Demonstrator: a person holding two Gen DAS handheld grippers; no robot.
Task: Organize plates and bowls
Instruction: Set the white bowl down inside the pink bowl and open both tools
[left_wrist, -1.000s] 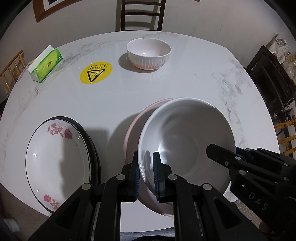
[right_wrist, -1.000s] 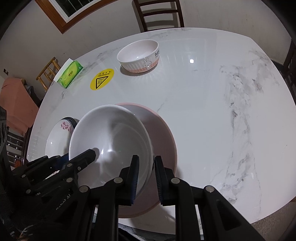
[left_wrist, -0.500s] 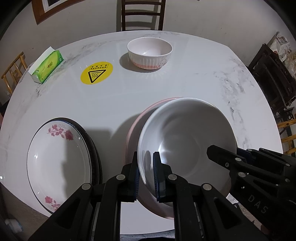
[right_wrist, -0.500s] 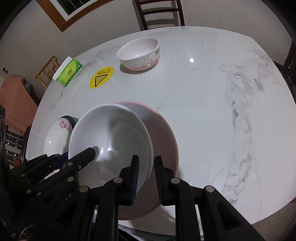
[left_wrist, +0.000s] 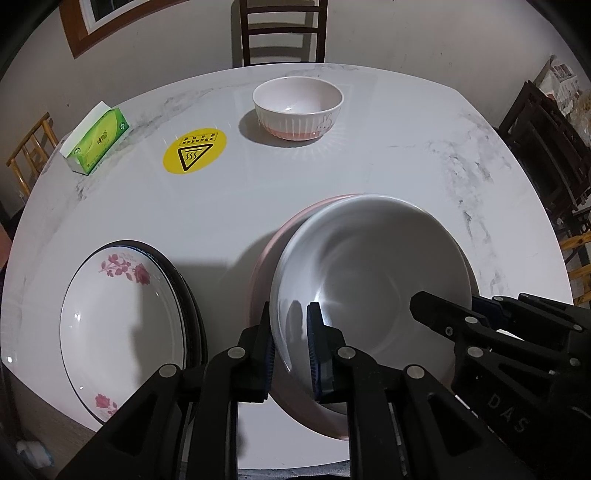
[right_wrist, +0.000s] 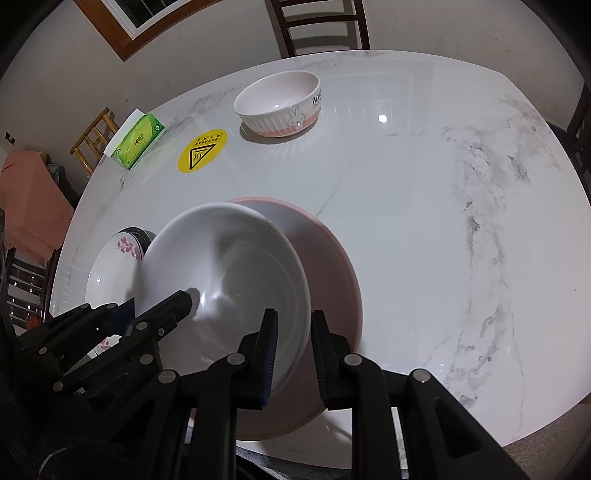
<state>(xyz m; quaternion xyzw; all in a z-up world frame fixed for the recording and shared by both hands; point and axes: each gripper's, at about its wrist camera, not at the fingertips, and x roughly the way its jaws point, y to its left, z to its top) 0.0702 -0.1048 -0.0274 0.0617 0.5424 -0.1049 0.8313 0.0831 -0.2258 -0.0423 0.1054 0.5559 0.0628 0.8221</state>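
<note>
The marble bench (left_wrist: 332, 166) carries a pink plate (right_wrist: 325, 266) near its front edge. Above it sits the white bowl (left_wrist: 369, 266) (rim pinched on both sides): the left claw (left_wrist: 289, 347) and right claw (right_wrist: 291, 354) are each closed on its rim.

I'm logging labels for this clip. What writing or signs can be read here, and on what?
"DAS": on the right tool, seen from the left camera.
Hot-surface warning triangle: on the yellow sticker; its small text is too blurred to read.
Dark lettering beside the rabbit on the pink bowl: unreadable.
Green tissue box brand: too small to read.
</note>
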